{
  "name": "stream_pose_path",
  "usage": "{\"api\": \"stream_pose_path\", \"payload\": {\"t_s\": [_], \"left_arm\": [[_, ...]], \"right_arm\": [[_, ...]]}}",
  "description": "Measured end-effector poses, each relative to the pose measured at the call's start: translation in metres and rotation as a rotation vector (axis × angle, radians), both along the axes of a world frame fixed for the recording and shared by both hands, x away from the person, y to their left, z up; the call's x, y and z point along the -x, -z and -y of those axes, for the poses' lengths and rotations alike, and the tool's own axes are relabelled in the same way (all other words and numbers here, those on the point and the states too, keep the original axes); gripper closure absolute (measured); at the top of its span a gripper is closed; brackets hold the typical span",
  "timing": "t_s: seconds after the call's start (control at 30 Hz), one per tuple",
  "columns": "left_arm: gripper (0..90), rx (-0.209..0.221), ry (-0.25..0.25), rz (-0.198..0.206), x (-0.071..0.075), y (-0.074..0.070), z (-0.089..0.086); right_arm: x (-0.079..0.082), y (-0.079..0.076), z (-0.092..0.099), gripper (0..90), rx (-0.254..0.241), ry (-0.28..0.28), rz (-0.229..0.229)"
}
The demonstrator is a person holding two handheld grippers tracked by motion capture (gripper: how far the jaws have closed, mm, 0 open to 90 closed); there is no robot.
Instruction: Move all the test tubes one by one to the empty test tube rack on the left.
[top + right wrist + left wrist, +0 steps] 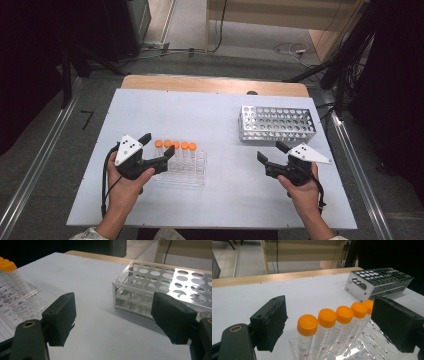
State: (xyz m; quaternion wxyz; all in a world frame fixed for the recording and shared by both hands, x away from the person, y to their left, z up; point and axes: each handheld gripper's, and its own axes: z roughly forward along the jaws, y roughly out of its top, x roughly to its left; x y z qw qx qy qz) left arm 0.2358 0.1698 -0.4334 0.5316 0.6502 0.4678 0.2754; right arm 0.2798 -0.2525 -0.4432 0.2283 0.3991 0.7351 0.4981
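- Left tongs point(155, 145) are gaping apart beside the orange-capped tubes point(175, 145), touching none.
- Tubes are standing in a clear rack point(187, 175) on the counter point(200, 110).
- Right tongs point(270, 151) are spreading wide, holding nothing, near the metal rack point(278, 123).

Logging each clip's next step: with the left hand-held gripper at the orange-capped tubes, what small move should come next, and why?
Probably ease the left hand-held gripper forward and down to bracket the nearest orange-capped tube, then close. Its jaws stand open around the row in the clear rack, touching none, and the metal rack sits empty. The right hand-held gripper waits open beside that rack.
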Motion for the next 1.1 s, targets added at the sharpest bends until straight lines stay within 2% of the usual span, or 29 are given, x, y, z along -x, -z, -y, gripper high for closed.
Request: {"api": "stream_pose_path", "payload": {"t_s": [0.47, 0.83, 1.1], "left_arm": [[14.6, -0.002, -0.057, -0.003, 0.011, 0.007, -0.024], [14.6, -0.019, -0.113, -0.043, 0.015, 0.021, -0.050], [14.8, -0.038, -0.147, -0.055, 0.017, 0.025, -0.061]], "right_arm": [[0.006, -0.001, 0.023, 18.9, -0.006, 0.055, 0.003], [0.010, -0.002, 0.043, 18.5, -0.010, 0.108, -0.003], [0.013, -0.001, 0.056, 18.3, -0.009, 0.141, -0.008]]}}
